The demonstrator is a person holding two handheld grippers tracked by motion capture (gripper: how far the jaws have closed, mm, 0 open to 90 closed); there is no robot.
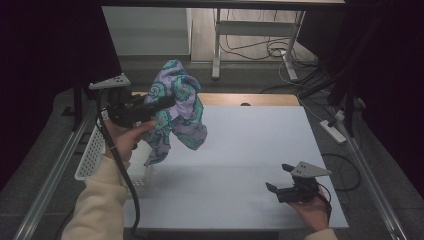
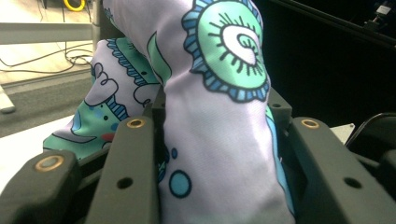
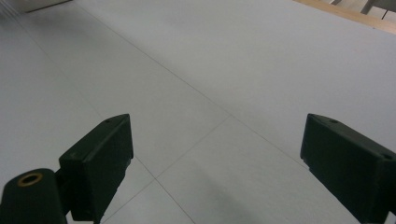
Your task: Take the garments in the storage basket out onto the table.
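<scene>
patterned cloth [image 1: 176,107] | lifted clear above table [image 1: 240,150], clamped in left gripper [image 1: 162,104] | right gripper [image 1: 279,177] low over table, jaws apart, empty | judged: pickup done, laying-out left

lilac cloth [image 1: 175,107], teal swirl pattern

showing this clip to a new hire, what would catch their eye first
The lilac and teal patterned cloth, bunched between the jaws of the left gripper and hanging above the table's back left. Next, the right gripper, jaws wide apart with nothing between them, low over the white table near its front right corner.
</scene>
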